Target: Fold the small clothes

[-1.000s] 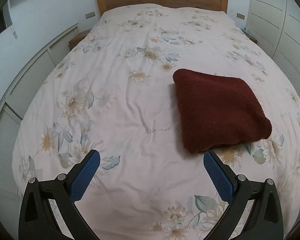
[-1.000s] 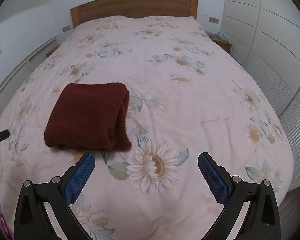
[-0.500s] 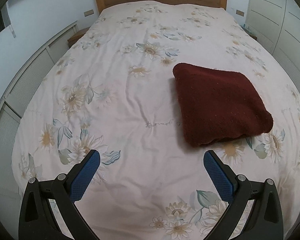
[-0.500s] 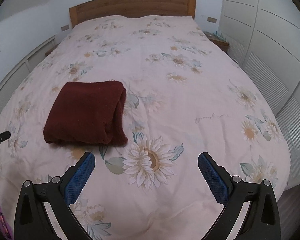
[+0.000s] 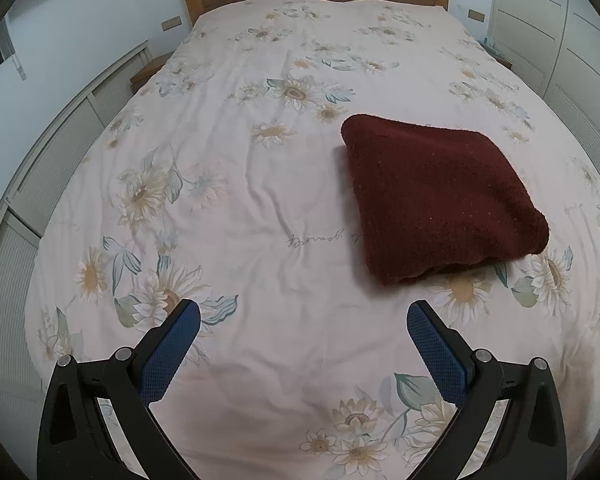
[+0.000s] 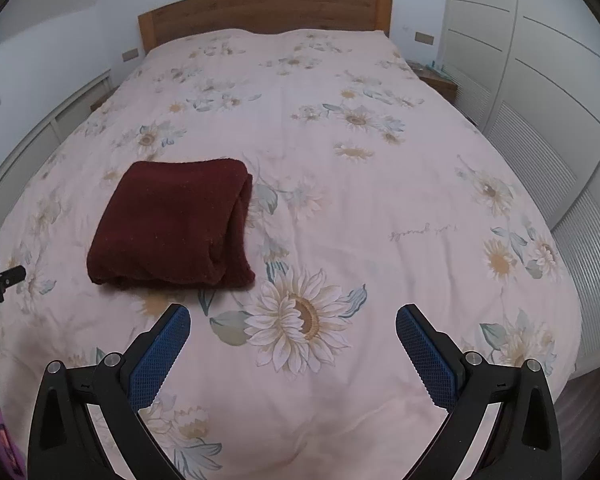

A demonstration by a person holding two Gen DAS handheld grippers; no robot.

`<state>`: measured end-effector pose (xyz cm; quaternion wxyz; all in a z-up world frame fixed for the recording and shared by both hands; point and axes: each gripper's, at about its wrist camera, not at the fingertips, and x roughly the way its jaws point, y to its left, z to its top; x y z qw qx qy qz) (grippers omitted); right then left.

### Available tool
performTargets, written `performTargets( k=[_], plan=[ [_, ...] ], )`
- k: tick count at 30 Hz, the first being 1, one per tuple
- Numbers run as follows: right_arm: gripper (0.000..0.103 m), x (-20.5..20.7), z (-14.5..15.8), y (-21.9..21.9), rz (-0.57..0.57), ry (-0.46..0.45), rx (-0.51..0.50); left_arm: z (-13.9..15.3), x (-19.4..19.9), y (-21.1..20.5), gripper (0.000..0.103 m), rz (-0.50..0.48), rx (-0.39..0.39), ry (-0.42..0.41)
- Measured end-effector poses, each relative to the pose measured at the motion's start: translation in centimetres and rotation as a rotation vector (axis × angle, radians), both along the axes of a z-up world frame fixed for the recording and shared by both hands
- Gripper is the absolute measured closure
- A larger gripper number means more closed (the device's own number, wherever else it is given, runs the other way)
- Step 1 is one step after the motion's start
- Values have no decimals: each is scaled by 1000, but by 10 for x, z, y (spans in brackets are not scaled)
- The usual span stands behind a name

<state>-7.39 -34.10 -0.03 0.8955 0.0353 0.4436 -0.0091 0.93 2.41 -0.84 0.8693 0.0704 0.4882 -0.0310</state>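
Maroon knit garment (image 5: 440, 200), folded into a thick squarish bundle, lying flat on floral bedspread (image 5: 260, 208). Sits right of centre in left wrist view; left of centre in right wrist view (image 6: 172, 224), with layered fold edges turned toward frame's lower right. Touched by neither tool. Left gripper (image 5: 303, 316) at bottom of its frame, blue-padded fingers (image 5: 168, 352) spread wide, nothing between them, poised over bare bedspread just short of bundle's near edge. Right gripper (image 6: 292, 318) likewise spread wide and holding nothing, hovering above large printed sunflower (image 6: 300, 316), bundle up and to its left. Wooden headboard (image 6: 264, 8) across top of both views. White wardrobe doors (image 6: 540, 60) along right edge. Tip of left gripper also peeking in at far left edge of right wrist view.
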Motion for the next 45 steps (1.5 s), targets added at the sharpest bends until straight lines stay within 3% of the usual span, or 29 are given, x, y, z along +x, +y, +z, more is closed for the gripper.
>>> performTargets(
  k=[45],
  plan=[
    [0, 1, -2, 0, 36, 28, -8, -1, 4, 3, 1, -50, 20, 6]
  ],
)
